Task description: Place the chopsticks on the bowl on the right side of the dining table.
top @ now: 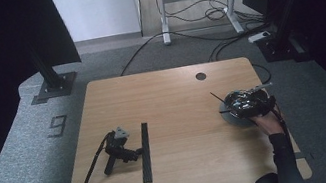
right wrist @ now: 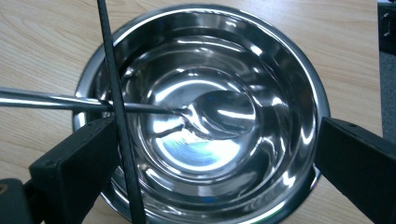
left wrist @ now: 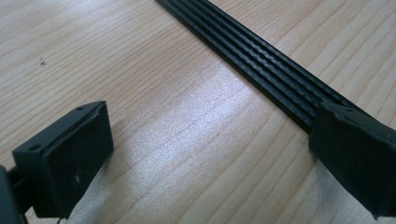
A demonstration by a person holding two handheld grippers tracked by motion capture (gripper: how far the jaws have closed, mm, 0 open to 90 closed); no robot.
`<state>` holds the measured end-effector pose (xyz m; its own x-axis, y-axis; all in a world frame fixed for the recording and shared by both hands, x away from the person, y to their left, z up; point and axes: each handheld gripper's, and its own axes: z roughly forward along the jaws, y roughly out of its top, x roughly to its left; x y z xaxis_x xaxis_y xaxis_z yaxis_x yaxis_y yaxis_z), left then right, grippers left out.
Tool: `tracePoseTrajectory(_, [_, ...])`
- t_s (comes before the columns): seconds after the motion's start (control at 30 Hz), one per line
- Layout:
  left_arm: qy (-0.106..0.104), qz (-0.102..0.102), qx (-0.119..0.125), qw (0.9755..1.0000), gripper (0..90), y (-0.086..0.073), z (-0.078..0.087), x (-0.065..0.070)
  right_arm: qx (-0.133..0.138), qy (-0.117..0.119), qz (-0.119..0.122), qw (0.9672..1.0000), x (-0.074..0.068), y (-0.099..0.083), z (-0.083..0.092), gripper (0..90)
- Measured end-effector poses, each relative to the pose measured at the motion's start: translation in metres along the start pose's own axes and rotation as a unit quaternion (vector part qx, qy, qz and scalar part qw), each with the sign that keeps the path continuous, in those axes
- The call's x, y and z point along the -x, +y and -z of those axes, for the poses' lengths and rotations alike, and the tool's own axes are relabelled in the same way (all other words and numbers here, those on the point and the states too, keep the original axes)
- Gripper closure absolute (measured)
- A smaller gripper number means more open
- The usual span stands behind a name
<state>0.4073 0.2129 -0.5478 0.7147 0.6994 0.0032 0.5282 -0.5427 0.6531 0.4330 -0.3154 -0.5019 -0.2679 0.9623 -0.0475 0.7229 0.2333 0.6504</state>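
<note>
Right gripper view: the right gripper [right wrist: 215, 168] was poised directly over a steel bowl [right wrist: 299, 70], its two black jaws spread wide at the lower left and lower right corners of the frame and closed on nothing. Just beyond the jaws, a spoon [right wrist: 219, 114] lay inside the bowl, its scoop at the centre of the frame and its handle running level to the left edge, out over the rim. A thin black rod [right wrist: 116, 107] crossed that handle almost at right angles, passing from the top of the frame to the bottom, close by the left jaw. The spoon's long axis therefore lay across the frame, roughly in line with the gap between the jaws; by this reading, a grasp of the handle would call for a turn of the hand.

High view: the hand [top: 269, 123] held this gripper over the bowl [top: 229, 116] at the right of the table [top: 176, 94]. At the lower left, the left gripper [top: 137, 153] rested on the table with no hand on it, jaws spread, touching a long black strip [top: 145, 153] that ran near to far. The right gripper was the nearer one to the bowl; the left lay well apart.
</note>
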Motion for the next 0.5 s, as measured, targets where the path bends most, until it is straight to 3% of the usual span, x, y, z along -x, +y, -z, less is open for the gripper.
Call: tracePoseTrajectory(0.5, [0.0, 0.0, 0.0, 1.0, 0.0, 0.0, 0.0, 0.0, -0.009, -0.009, -0.014, 0.9998, 0.012, -0.006, 0.002, 2.2])
